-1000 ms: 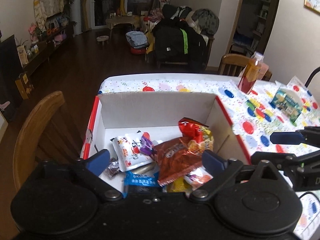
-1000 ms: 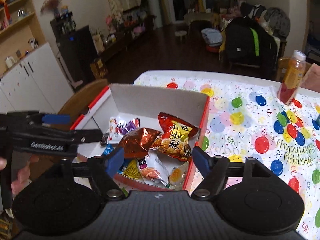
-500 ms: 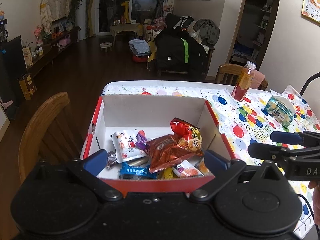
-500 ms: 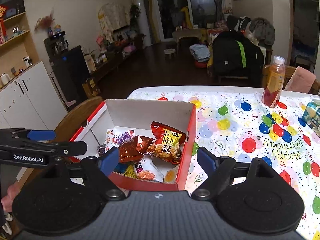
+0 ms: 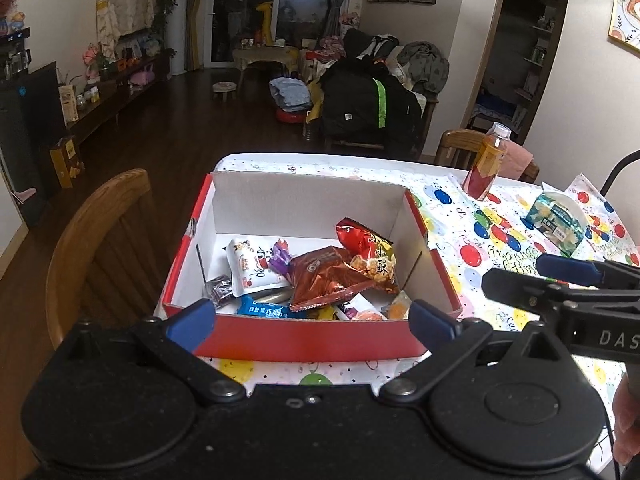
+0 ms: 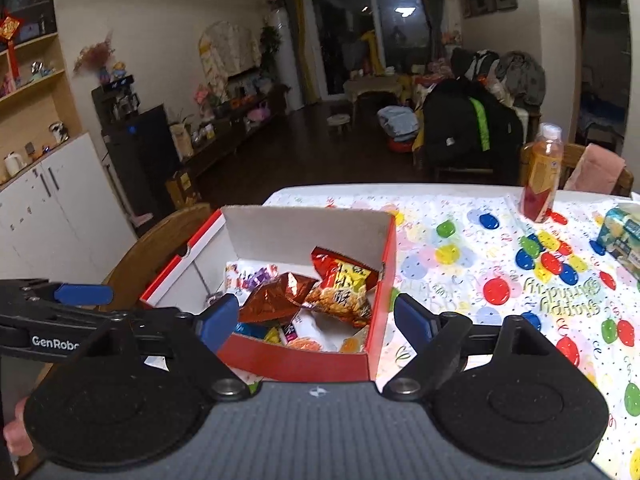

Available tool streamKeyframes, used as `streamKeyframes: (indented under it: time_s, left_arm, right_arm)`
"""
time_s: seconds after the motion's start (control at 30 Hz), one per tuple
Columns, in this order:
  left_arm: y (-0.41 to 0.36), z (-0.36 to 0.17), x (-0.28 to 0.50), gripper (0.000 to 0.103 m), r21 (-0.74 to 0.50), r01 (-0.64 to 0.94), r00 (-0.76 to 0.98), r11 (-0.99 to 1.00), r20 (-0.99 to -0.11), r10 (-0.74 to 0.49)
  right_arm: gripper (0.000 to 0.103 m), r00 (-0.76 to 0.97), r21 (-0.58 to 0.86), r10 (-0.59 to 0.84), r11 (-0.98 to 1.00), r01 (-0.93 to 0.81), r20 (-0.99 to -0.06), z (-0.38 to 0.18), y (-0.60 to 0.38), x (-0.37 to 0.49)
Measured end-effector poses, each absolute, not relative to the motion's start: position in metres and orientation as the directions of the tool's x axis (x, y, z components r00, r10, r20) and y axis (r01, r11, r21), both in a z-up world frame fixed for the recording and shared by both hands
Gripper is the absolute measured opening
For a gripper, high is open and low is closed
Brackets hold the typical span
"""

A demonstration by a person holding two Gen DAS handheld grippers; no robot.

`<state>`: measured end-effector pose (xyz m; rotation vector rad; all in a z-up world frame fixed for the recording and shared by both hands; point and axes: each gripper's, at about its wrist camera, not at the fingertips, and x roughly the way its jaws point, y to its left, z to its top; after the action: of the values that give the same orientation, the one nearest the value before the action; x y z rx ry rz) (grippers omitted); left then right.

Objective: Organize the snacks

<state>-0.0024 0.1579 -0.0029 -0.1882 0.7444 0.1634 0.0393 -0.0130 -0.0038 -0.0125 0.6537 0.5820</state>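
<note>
Snacks in box, both grippers held off its near wall.

Left gripper [image 5: 310, 322] and right gripper [image 6: 316, 318] both spread wide, empty. Snack packets [image 5: 320, 276] heaped in red box [image 5: 308, 344], straight ahead of the left; right sits off box's right corner.
</note>
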Motion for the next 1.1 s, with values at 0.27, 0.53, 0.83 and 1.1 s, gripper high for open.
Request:
streamKeyframes:
  time_s: [0.27, 0.53, 0.83, 1.1]
  left_arm:
    - [0.160, -0.001, -0.005, 0.103, -0.115, -0.241, 0.725, 0.964, -0.682, 0.100]
    - [0.158, -0.001, -0.006, 0.103, -0.107, -0.243, 0.724, 0.964, -0.682, 0.106]
    - [0.154, -0.001, -0.004, 0.103, -0.105, -0.242, 0.725, 0.965, -0.680, 0.108]
    - [0.154, 0.001, -0.004, 0.103, -0.103, -0.242, 0.722, 0.965, -0.683, 0.108]
  right_arm:
    - [0.103, 0.689, 0.162, 0.464, 0.874, -0.457, -0.557, -0.004, -0.020, 0.038]
    - [0.103, 0.714, 0.170, 0.433, 0.895, -0.412, -0.551, -0.005, -0.024, 0.040]
    - [0.103, 0.722, 0.163, 0.434, 0.894, -0.417, -0.539, -0.003, -0.024, 0.037]
    - [0.103, 0.718, 0.173, 0.433, 0.896, -0.410, -0.545, -0.002, -0.027, 0.036]
